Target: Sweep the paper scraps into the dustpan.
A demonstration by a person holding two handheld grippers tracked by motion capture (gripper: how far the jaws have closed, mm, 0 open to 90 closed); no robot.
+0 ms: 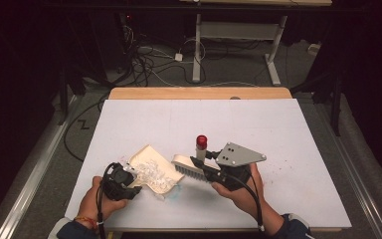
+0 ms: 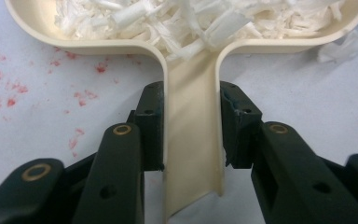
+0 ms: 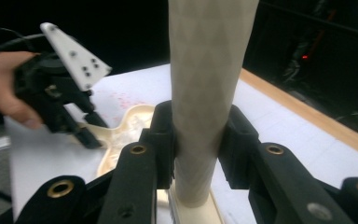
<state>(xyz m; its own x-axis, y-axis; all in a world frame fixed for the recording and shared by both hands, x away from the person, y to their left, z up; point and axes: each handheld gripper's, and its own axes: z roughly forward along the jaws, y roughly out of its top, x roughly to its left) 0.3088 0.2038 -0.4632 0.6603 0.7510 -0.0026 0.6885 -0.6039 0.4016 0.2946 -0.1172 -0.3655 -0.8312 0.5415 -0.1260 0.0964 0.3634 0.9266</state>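
Left hand-held gripper (image 2: 191,135) clamped tight on flat cream handle of plastic dustpan (image 1: 151,169), low on white bench (image 1: 278,129), near left. Heaped in pan: white paper shreds (image 2: 191,18). Right hand-held gripper (image 3: 196,144) tipped up, squeezing round smooth handle of brush (image 1: 194,170), bristles just right of pan.

white-topped table (image 1: 278,129) with cream dustpan (image 1: 151,167), red-capped bottle (image 1: 201,145), red specks
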